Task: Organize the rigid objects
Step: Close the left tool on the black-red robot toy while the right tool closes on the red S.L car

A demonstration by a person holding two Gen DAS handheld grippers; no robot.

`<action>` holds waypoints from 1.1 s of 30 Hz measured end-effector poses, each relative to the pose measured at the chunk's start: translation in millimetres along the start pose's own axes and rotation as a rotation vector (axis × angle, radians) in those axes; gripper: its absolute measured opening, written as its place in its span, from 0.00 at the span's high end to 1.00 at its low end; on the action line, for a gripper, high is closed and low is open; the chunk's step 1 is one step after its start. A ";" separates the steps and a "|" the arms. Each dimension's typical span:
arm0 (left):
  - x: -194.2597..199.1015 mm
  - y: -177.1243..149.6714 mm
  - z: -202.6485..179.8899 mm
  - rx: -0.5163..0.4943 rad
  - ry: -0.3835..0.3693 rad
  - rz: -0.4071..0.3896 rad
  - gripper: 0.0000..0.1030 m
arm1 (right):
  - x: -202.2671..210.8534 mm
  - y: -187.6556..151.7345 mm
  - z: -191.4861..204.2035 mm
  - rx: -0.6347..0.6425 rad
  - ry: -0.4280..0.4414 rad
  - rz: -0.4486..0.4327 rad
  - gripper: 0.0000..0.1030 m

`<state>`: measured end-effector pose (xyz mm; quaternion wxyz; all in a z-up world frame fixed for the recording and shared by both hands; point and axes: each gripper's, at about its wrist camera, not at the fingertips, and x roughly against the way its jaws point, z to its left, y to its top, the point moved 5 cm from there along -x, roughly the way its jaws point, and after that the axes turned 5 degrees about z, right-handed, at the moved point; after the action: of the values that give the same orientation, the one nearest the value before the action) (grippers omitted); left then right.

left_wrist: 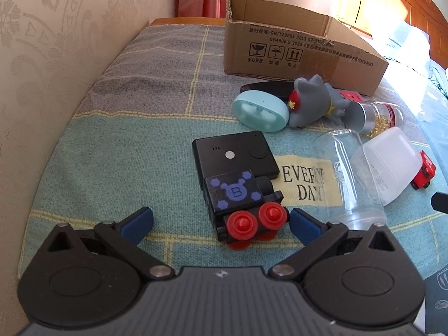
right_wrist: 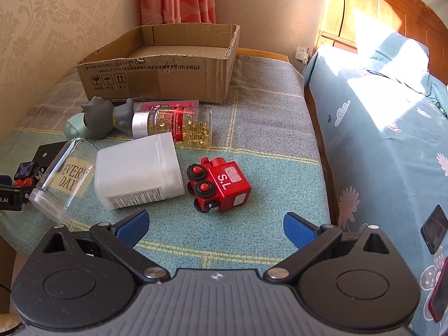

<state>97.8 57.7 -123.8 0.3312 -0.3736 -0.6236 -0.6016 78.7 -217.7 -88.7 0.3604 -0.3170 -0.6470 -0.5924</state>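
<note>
- Two claws hover low over a counter (right_wrist: 274,117) covered with a checked blue-green cloth, each spread wide and holding nothing.
- Left claw (left_wrist: 221,221): its blue pads flank the black toy train (left_wrist: 240,198) lying on its side, red wheels turned toward the camera; whether the right pad touches the train's front I cannot tell, and the left pad stands well clear.
- Just behind the train, at 12 o'clock, lies a flat black device (left_wrist: 235,156), touching or nearly touching it.
- At 1 o'clock from the left claw sit a mint oval case (left_wrist: 260,112) and a grey figurine (left_wrist: 316,103) lying against it, with a capsule bottle (left_wrist: 375,114) on its side beyond.
- A clear glass (left_wrist: 350,179) printed "EVERY DAY" lies on its side at 2 o'clock, beside a white plastic container (left_wrist: 389,165), also tipped over.
- Right claw (right_wrist: 215,226): the red toy train (right_wrist: 221,184), marked "S.L", lies at 12 o'clock just ahead of the pads, apart from both.
- At 11 o'clock in the right wrist view rests the white container, close beside the red train.
- An open cardboard box (right_wrist: 156,72) stands at the far end of the counter, at 12 o'clock, looking empty as far as its inside shows.
- A bed (right_wrist: 378,128) with patterned blue bedding runs along the 3 o'clock side.
</note>
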 end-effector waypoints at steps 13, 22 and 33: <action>0.0 -3.0 19.1 -0.001 0.050 -0.003 0.00 | -24.7 -7.5 -2.8 0.061 0.003 0.023 0.00; -0.4 -2.3 18.9 0.023 0.064 -0.008 0.00 | -38.5 -9.1 -10.5 0.121 0.091 -0.008 0.00; 0.6 -1.8 18.3 0.044 0.078 -0.018 0.00 | -49.7 6.2 -19.9 0.210 0.155 -0.076 0.00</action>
<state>96.6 76.0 -125.2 0.3581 -0.3368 -0.6265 -0.6048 112.5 -236.1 -126.5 0.4177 -0.2062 -0.6872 -0.5575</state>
